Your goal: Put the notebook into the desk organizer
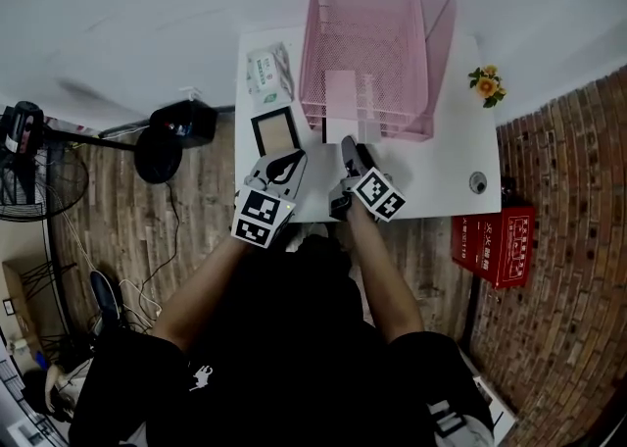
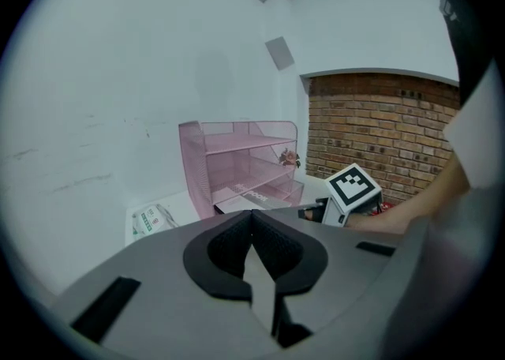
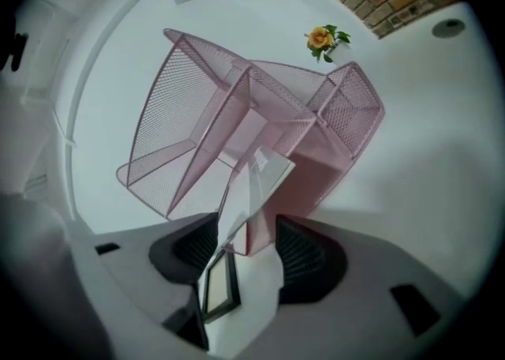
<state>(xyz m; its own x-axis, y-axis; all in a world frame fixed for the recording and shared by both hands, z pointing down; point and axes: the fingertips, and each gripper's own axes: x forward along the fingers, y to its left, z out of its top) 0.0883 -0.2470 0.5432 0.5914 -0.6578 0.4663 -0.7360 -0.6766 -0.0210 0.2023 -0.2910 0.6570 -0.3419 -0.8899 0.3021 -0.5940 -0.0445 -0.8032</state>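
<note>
The desk organizer [image 1: 377, 53] is a pink wire-mesh rack with stacked open tiers and tall side walls. It stands upright toward the 12 o'clock edge of the white bench [image 1: 431, 171], its open front facing 6 o'clock. The notebook [image 2: 252, 197] is thin and pale grey-white, and it lies flat in the bottom tier with its near end jutting out toward 6 o'clock.
</note>
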